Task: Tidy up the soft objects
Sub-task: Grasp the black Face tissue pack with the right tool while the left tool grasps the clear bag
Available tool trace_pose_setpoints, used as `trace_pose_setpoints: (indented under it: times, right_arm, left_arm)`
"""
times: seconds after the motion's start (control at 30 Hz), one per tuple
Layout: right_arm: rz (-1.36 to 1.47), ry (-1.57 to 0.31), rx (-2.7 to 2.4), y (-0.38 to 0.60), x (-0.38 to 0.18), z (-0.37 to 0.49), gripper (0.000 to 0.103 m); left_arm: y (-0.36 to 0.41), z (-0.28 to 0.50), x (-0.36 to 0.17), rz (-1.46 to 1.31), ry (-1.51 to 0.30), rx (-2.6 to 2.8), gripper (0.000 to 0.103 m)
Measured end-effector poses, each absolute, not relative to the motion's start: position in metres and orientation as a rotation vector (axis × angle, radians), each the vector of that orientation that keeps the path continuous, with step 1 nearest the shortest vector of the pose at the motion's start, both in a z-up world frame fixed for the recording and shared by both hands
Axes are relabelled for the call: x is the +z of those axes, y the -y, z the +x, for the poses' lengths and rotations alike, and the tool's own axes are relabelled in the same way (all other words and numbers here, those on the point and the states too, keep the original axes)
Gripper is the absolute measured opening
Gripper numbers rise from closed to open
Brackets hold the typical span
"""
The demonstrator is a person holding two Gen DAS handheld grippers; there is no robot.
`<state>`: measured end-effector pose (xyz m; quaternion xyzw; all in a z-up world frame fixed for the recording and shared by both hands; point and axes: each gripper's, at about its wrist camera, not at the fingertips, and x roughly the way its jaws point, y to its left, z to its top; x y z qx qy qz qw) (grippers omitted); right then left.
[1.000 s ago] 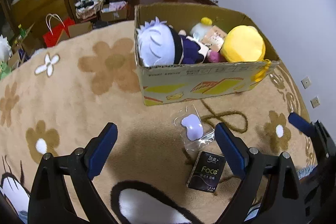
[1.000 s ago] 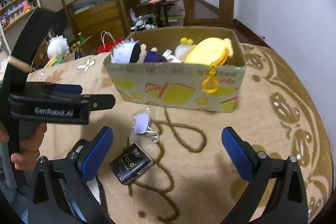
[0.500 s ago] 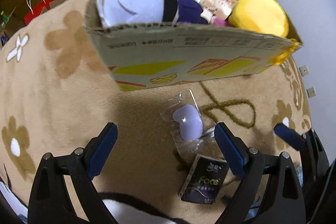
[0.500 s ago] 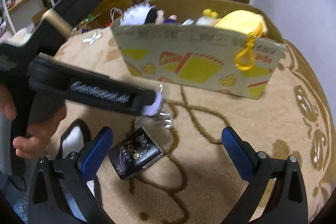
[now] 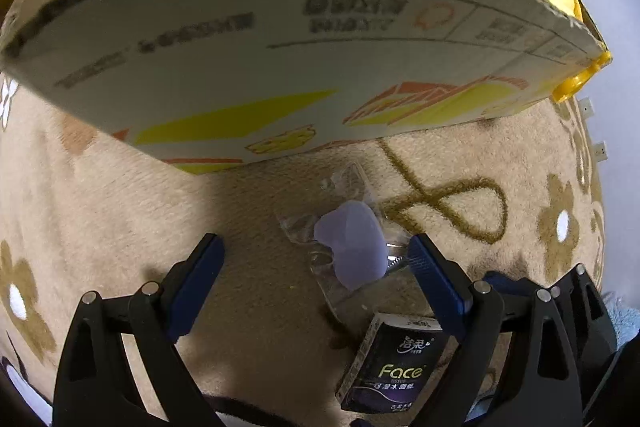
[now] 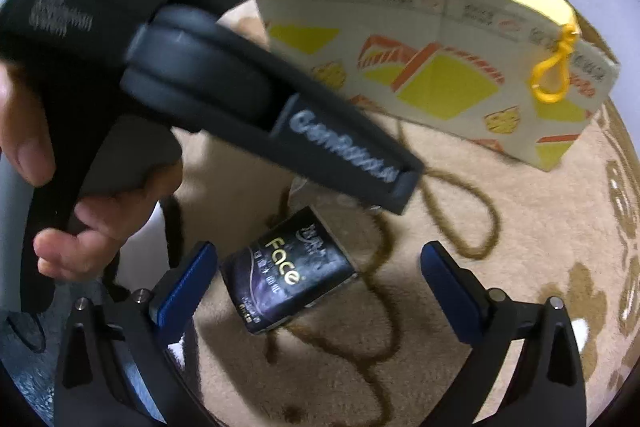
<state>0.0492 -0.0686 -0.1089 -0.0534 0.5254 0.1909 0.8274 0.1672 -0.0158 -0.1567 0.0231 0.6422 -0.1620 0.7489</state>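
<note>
Approach step. My left gripper (image 5: 316,259) is spread wide and empty above the lavender soft toy (image 5: 354,247) in clear wrap, frame centre, below the cardboard box (image 5: 280,67). Toy's long axis runs upper left to lower right. My right gripper (image 6: 316,279), also spread, hangs over the tissue pack (image 6: 288,275). Next: lower and straddle the toy.

Both wrist cams look steeply down, close over the rug (image 5: 100,211). Shared: tissue pack (image 5: 394,367) (image 6: 288,273) near the claws, box (image 5: 280,67) (image 6: 432,67) wall beyond them.
</note>
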Motion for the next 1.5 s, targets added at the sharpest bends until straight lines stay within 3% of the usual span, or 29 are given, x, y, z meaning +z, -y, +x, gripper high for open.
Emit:
trace_pose_setpoints:
  times: [0.23,0.4,0.6,0.77,0.9,0.93,1.0,1.13,1.5]
  right_arm:
    - [-0.182,-1.174,0.424,0.041,-0.127,0.049,0.101]
    - [-0.207,-1.185,0.375,0.033,-0.133,0.05,0.081]
    - [-0.161,-1.187,0.379,0.033,-0.131,0.049,0.08]
    - [-0.15,-1.185,0.369,0.046,-0.128,0.051,0.079]
    - [-0.144,-1.182,0.342,0.071,-0.131,0.057,0.079]
    - [-0.138,-1.184,0.335,0.075,-0.129,0.058,0.079]
    - [-0.125,-1.18,0.318,0.085,-0.125,0.062,0.079]
    - [-0.101,-1.165,0.275,0.096,-0.12,0.064,0.079]
    - [-0.069,-1.087,0.198,0.124,-0.088,0.058,0.079]
  left_arm:
    - [0.015,0.171,-0.163,0.054,-1.411,-0.347,0.092]
    - [0.023,0.168,-0.165,0.071,-1.405,-0.337,0.092]
    - [0.035,0.161,-0.164,0.101,-1.402,-0.336,0.089]
    - [0.029,0.157,-0.159,0.096,-1.414,-0.334,0.076]
    - [0.021,0.155,-0.155,0.081,-1.409,-0.323,0.057]
    - [0.021,0.154,-0.154,0.07,-1.406,-0.332,0.047]
    - [0.021,0.152,-0.15,0.053,-1.403,-0.359,0.037]
    - [0.022,0.147,-0.146,0.084,-1.37,-0.354,0.025]
    - [0.018,0.13,-0.117,0.07,-1.267,-0.374,0.013]
